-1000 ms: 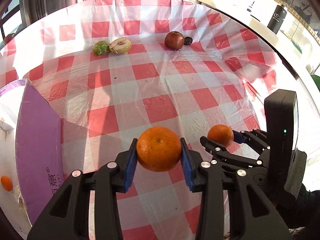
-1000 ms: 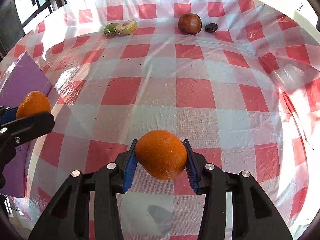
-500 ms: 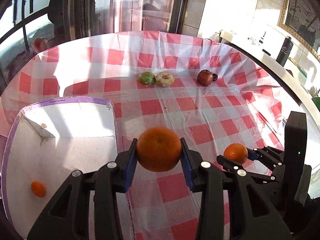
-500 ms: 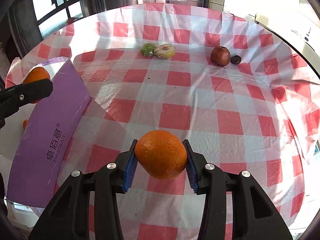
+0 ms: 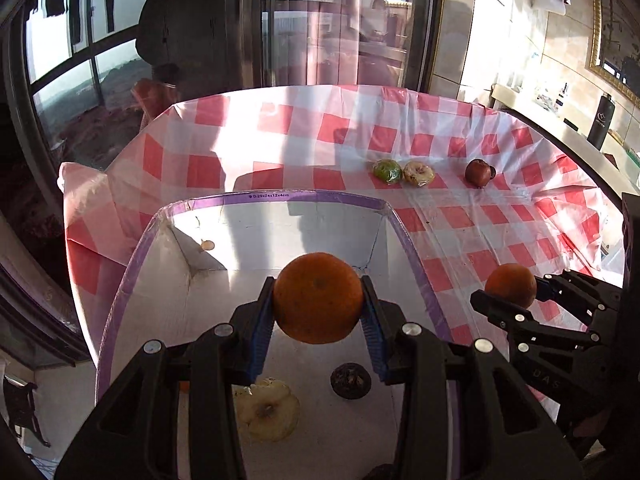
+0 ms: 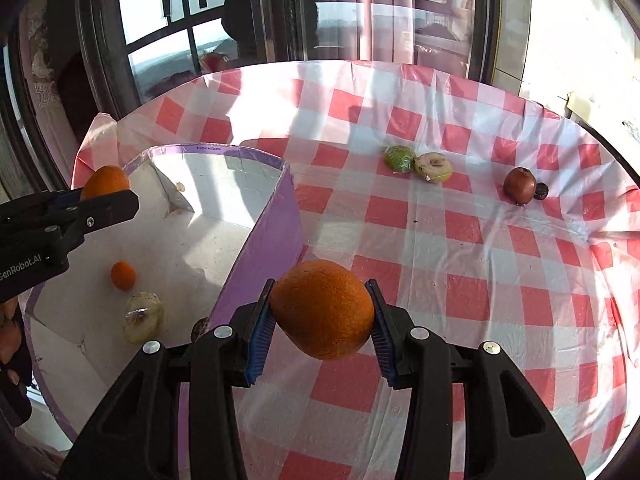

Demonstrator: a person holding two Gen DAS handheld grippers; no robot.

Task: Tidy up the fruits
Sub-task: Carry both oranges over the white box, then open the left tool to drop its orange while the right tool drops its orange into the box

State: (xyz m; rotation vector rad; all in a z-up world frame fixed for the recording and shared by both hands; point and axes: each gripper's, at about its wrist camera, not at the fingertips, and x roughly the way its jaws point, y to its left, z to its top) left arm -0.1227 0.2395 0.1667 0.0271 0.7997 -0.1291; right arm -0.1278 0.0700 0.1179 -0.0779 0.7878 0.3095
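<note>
My left gripper [image 5: 318,320] is shut on an orange [image 5: 318,298] and hangs over the open purple-edged box [image 5: 280,199]. My right gripper [image 6: 322,328] is shut on a second orange [image 6: 323,309], above the checked cloth just right of the box wall [image 6: 268,248]. Each view shows the other gripper: the right one [image 5: 520,300] with its orange [image 5: 511,285], the left one [image 6: 100,200] with its orange [image 6: 106,182]. Inside the box lie a small orange fruit [image 6: 123,275], a wrapped apple half [image 6: 143,317] and a dark round fruit [image 5: 351,381].
On the red-and-white cloth [image 6: 460,280] at the far side lie a green wrapped fruit [image 6: 399,158], a cut fruit half [image 6: 433,167], a dark red fruit [image 6: 519,185] and a small dark one [image 6: 541,191]. Windows stand behind the table. A black bottle [image 5: 601,126] stands on the counter at right.
Both grippers rose and swung left with their oranges. The left one went from over the cloth to over the box interior; the right one came up beside the box wall.
</note>
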